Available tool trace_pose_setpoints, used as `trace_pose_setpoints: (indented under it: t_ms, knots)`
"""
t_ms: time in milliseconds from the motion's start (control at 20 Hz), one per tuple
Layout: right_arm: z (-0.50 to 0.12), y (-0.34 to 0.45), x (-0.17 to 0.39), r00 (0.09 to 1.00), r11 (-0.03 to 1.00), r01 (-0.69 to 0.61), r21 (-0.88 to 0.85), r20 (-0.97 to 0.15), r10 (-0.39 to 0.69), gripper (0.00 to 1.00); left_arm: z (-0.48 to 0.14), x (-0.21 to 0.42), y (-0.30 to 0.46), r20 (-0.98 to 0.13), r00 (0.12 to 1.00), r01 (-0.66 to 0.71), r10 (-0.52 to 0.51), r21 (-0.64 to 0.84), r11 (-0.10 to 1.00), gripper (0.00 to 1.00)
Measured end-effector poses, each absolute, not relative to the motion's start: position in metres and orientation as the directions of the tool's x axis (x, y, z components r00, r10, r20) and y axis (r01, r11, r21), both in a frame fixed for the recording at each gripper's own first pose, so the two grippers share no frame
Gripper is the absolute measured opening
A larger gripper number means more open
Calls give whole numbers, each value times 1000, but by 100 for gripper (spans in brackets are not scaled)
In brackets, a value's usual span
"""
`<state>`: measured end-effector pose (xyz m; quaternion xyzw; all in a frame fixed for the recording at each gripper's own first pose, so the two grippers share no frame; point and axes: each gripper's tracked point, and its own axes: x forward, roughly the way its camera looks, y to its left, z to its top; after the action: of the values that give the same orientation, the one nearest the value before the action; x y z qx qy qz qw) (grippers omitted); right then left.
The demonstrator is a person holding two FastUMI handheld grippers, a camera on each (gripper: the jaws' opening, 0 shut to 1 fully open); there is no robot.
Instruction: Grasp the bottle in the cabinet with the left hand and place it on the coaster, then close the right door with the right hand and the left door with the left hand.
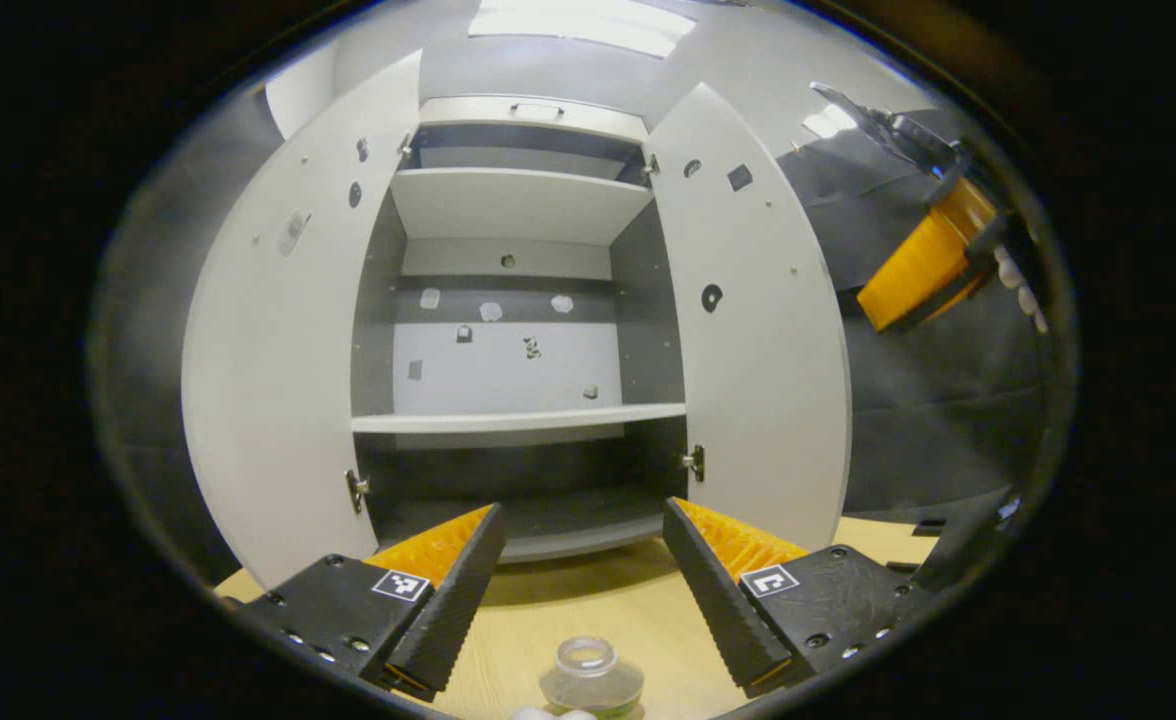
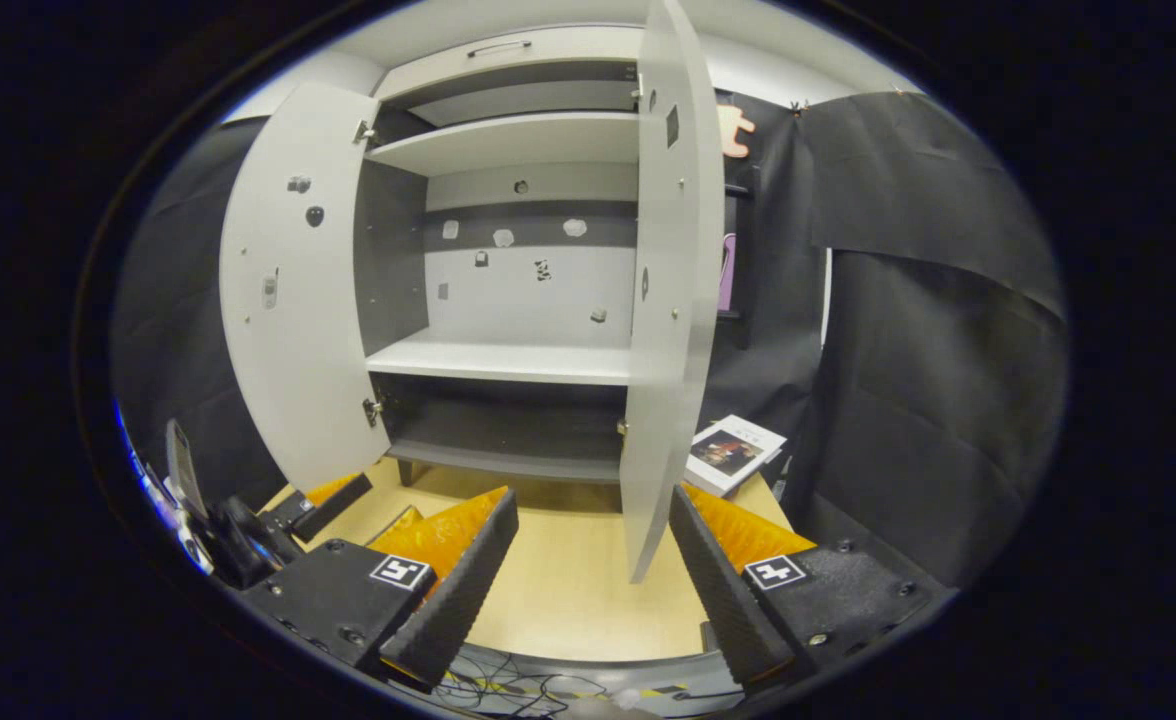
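The bottle [image 1: 591, 677] stands on the tabletop [image 1: 588, 600], out of the cabinet [image 1: 518, 300], below the wide, empty left claw [image 1: 580, 590]; its coaster is hidden. Right claw [image 2: 588, 575], wide too, faces the right door [image 2: 670, 300]. Both doors open: closing remains.

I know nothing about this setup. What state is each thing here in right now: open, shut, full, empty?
Left door: open.
Right door: open.
Cabinet shelves: nothing standing on them.
Bottle: out of the cabinet, upright on the table, no cap on.
Left gripper: open, holding nothing.
Right gripper: open, holding nothing, facing the right door's edge.
Booklet: closed, lying flat beside the cabinet.
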<state>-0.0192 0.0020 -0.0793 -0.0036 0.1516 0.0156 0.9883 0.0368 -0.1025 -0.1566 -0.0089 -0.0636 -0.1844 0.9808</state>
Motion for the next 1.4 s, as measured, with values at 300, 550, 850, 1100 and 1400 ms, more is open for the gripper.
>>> trace_pose_setpoints:
  t_ms: [300, 550, 850, 1100, 1400]
  knots:
    - [-70, -8, -24, 972, 999, -8, 45, -236, 19, 99, -66, 34, -90, 157, 934, 318, -321, 42, 947, 98]
    - [-59, -39, -24, 985, 996, 54, 76, -170, -40, 100, -35, 29, -65, 98, 955, 277, -279, 35, 960, 97]
    - [-48, -100, -16, 989, 987, 105, 125, -119, -90, 99, -27, 13, -26, 9, 991, 136, -136, 64, 989, 96]
    - [-20, -161, 13, 993, 985, 103, 138, -77, -93, 100, -30, -12, -17, -50, 999, 10, -7, 64, 998, 97]
    - [32, -187, 73, 999, 995, -29, 91, -17, 31, 100, -24, -43, -22, -59, 991, -117, 120, 55, 992, 96]
